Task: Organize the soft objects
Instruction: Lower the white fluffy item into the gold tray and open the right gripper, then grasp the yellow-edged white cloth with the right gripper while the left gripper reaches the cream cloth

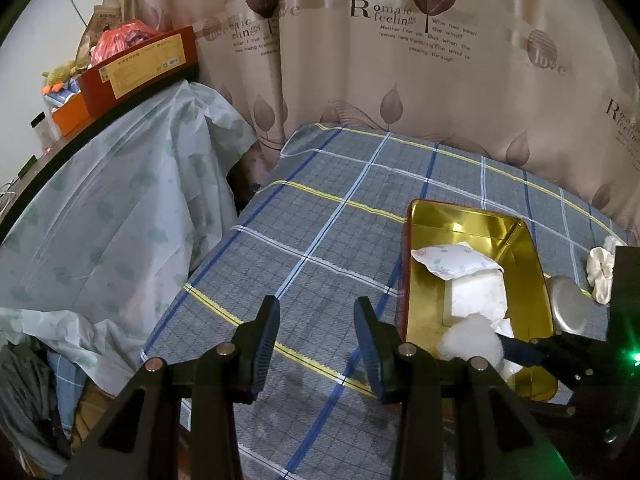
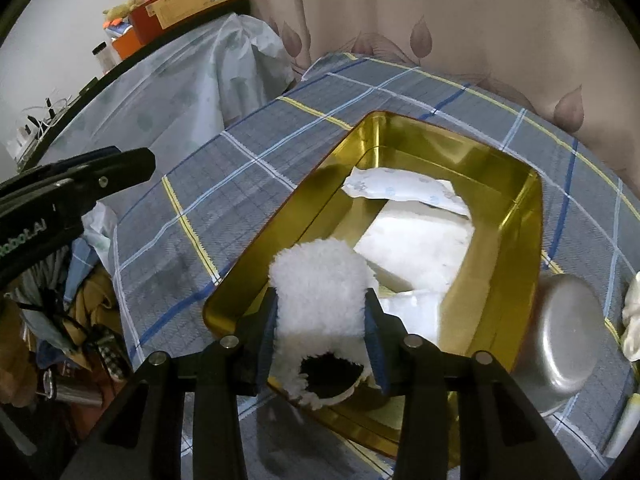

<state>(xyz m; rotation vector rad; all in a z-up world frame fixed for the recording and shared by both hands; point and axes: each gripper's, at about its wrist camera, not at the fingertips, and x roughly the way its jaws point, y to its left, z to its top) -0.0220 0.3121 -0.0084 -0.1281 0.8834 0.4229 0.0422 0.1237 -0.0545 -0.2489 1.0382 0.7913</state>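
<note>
My right gripper (image 2: 322,300) is shut on a fluffy white soft piece (image 2: 320,280) and holds it over the near end of an open gold tin (image 2: 312,184). In the tin lie a printed white pouch (image 2: 400,188) and flat white pads (image 2: 416,244). The left wrist view shows the same tin (image 1: 416,280) at the right, with the fluffy piece (image 1: 472,340) at its near end. My left gripper (image 1: 317,308) stands open over the plaid cloth (image 1: 320,220), left of the tin, with nothing between its fingers.
A round silver tin (image 2: 568,332) stands right of the gold tin, and a cream scrunchie (image 1: 600,272) lies beyond it. A leaf-print curtain (image 1: 400,60) hangs behind the table. Left of the table are plastic-draped furniture (image 1: 120,200), a red box (image 1: 144,68) and floor clutter (image 2: 80,320).
</note>
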